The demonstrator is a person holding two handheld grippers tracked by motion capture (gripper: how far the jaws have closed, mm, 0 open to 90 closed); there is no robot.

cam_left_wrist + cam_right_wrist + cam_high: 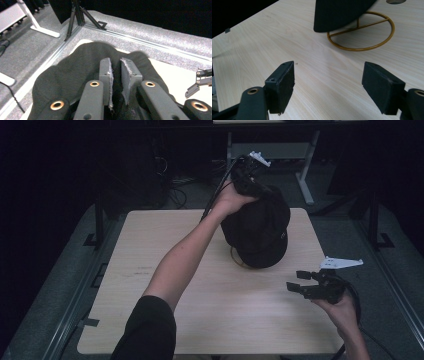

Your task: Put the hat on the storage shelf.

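Observation:
A black cap point(257, 230) sits over a gold wire stand point(235, 258) in the middle of the table. My left gripper point(259, 189) reaches over from the far side and is shut on a fold of the cap's crown; in the left gripper view its pads point(106, 72) pinch the black fabric point(72, 72) between them. My right gripper point(296, 280) hovers open to the right of the cap, near the table's right edge. In the right gripper view its jaws stand wide apart over bare wood, with the cap's brim point(339, 12) and the stand's ring base point(362, 48) ahead.
The light wooden table point(150, 245) has bare room to the left and in front. Grey carpet and metal rails point(80, 290) border it. A desk leg point(305, 185) stands behind. My right gripper point(198, 81) shows far off in the left gripper view.

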